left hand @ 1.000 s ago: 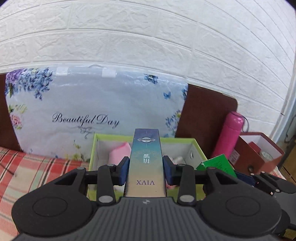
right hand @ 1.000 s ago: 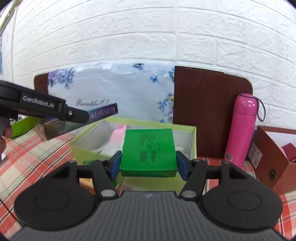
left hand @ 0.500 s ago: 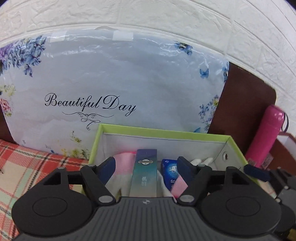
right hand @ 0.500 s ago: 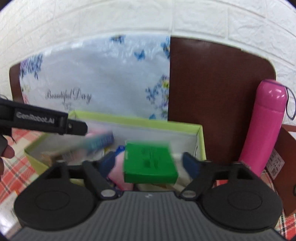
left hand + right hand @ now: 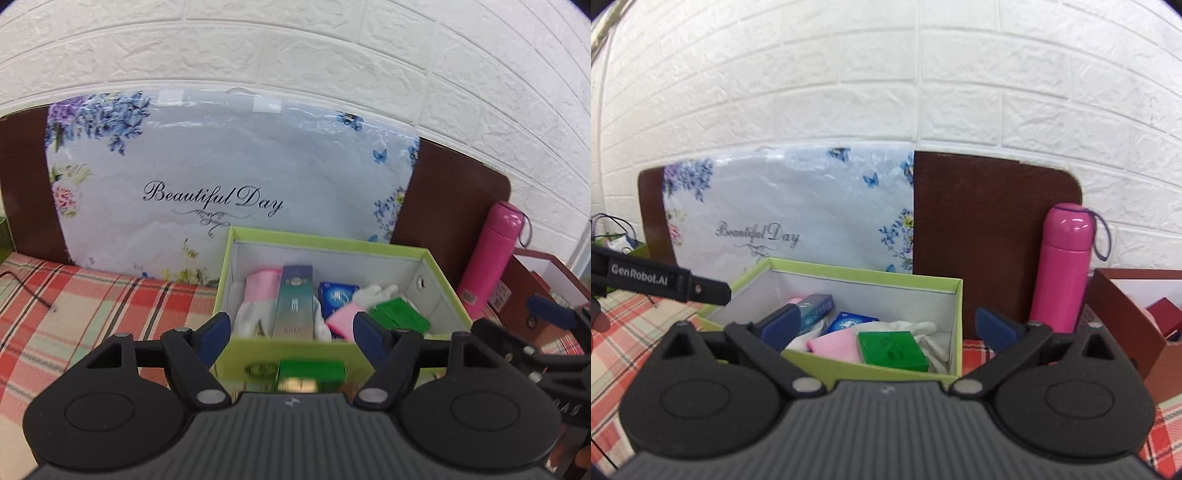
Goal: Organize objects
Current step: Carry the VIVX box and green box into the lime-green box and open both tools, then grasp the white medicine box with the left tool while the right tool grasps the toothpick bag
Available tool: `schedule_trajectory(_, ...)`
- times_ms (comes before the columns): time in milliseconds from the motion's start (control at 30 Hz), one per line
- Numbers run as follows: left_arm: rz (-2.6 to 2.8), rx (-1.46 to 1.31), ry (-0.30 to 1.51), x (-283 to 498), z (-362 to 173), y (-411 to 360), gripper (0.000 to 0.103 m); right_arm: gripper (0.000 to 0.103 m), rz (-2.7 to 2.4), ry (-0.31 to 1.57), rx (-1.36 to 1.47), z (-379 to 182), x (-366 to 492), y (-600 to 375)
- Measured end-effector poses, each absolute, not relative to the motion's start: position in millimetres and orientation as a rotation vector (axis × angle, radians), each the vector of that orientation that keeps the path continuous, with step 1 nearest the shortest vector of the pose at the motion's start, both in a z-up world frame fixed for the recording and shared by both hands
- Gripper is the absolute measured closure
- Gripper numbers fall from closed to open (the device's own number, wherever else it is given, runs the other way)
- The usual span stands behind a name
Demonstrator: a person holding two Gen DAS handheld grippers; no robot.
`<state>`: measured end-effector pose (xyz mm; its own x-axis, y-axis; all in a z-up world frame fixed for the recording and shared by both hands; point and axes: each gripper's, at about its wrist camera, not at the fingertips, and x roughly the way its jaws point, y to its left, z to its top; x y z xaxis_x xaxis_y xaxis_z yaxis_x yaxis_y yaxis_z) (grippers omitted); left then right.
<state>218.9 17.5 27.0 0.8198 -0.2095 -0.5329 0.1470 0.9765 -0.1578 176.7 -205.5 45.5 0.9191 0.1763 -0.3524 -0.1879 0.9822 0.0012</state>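
An open lime-green box stands on the plaid cloth by the wall. Inside lie a long teal-purple carton, a flat green box, a blue packet and pink-and-white gloves. My left gripper is open and empty, just in front of the box. My right gripper is open and empty, in front of and above the box.
A floral "Beautiful Day" bag leans on a brown board behind the box. A pink thermos and a brown box stand to the right. A green label shows on the box's front wall.
Both grippers opened and let go: the long carton and the green box now lie in the lime-green box. Both grippers have pulled back from it.
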Motion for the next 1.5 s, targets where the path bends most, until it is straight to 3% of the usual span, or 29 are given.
schedule_trajectory(233, -0.158, -0.084, 0.624, 158.8, 1.5, 32.5, 0.027, 0.0, 0.182, 0.374, -0.009, 40.3, 92.8, -221.1)
schedule_trajectory(533, -0.048, 0.011, 0.784, 148.9, -72.2, 54.7, 0.027, 0.004, 0.122, 0.63, 0.097, -48.6, 24.8, -229.5)
schedule_trajectory(600, -0.019, 0.033, 0.745, 150.9, -75.5, 53.7, 0.026, 0.006, 0.124, 0.654, 0.111, -57.8, 18.6, -227.4)
schedule_trajectory(967, -0.012, 0.064, 0.749, 153.2, -81.1, 58.5, 0.029, 0.022, 0.042, 0.664, 0.134, -62.2, 67.2, -214.2)
schedule_trajectory(1200, 0.092, -0.003, 0.786, 167.5, -91.5, 77.7, 0.021, 0.026, 0.002, 0.687, 0.112, -77.5, 94.9, -196.8)
schedule_trajectory(1267, 0.104, 0.005, 0.776, 169.7, -92.9, 77.7, 0.015, 0.04, 0.001, 0.678, 0.076, -79.4, 96.7, -192.1)
schedule_trajectory(1333, 0.113, 0.021, 0.774, 171.5, -93.6, 77.5, 0.012, 0.075, 0.0, 0.666, 0.055, -77.8, 93.5, -192.8)
schedule_trajectory(1433, 0.086, 0.001, 0.776, 171.3, -95.0, 81.4, 0.016, 0.081, 0.0, 0.672, 0.069, -75.2, 85.5, -202.6)
schedule_trajectory(1467, 0.061, -0.028, 0.776, 170.3, -94.8, 83.7, 0.026, 0.082, 0.001, 0.673, 0.072, -74.8, 80.5, -206.2)
schedule_trajectory(1500, 0.051, -0.037, 0.775, 168.4, -93.4, 83.1, 0.03, 0.082, 0.002, 0.674, 0.076, -74.6, 75.1, -209.7)
